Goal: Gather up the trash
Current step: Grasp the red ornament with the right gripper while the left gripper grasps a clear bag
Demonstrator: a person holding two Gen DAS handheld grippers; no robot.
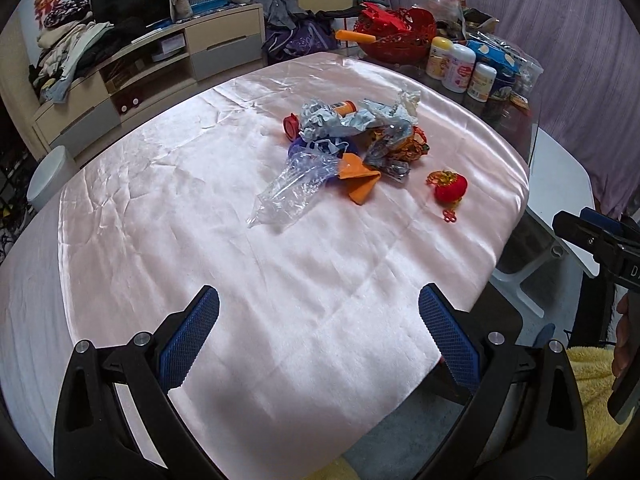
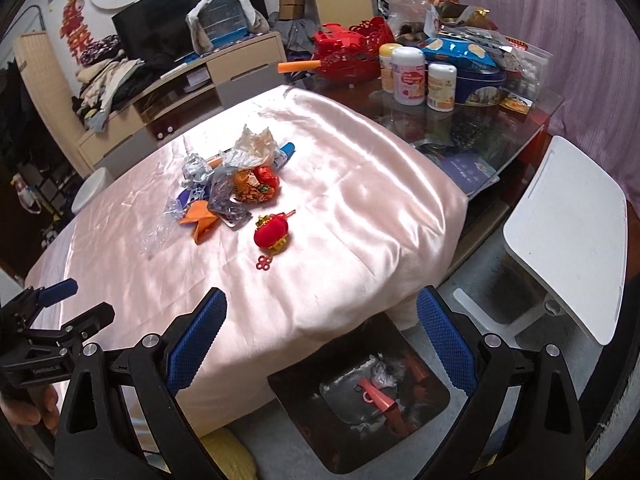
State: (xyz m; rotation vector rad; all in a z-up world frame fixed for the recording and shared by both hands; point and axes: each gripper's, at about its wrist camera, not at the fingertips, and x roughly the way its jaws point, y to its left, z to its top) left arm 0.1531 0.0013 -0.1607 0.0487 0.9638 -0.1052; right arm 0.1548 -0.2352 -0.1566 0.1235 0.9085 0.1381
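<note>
A table [image 1: 168, 208] draped in a glossy pale-pink cloth fills most of both wrist views, the fabric creased and catching light. Near its middle lies a trash pile [image 1: 348, 136]: crumpled grey-blue paper, a clear plastic bag [image 1: 292, 192] trailing toward the near edge, an orange scrap, foil wrappers and a red cap. Just beside the pile, apart from it, sits a small red lantern ornament [image 1: 450, 186] with a red knot charm close by. The left tool [image 1: 318, 336] hovers over the near part of the cloth with its blue-padded jaws spread wide and nothing between them; the right tool [image 2: 322, 336] hangs past the table's corner, jaws equally wide and empty. Below that corner, on the floor, stands a dark bin [image 2: 360, 392] lined with a grey bag that already holds a few pieces, one of them orange-red. The far end of the table is bare dark glass crowded with white jars [image 2: 408, 76], snack packets and a red basket [image 2: 348, 54]. Behind stand a low TV cabinet [image 1: 160, 60] heaped with clothes, a covered birdcage [image 2: 224, 24], and a purple curtain [image 2: 560, 20]; a white chair [image 2: 568, 232] sits at the right.
</note>
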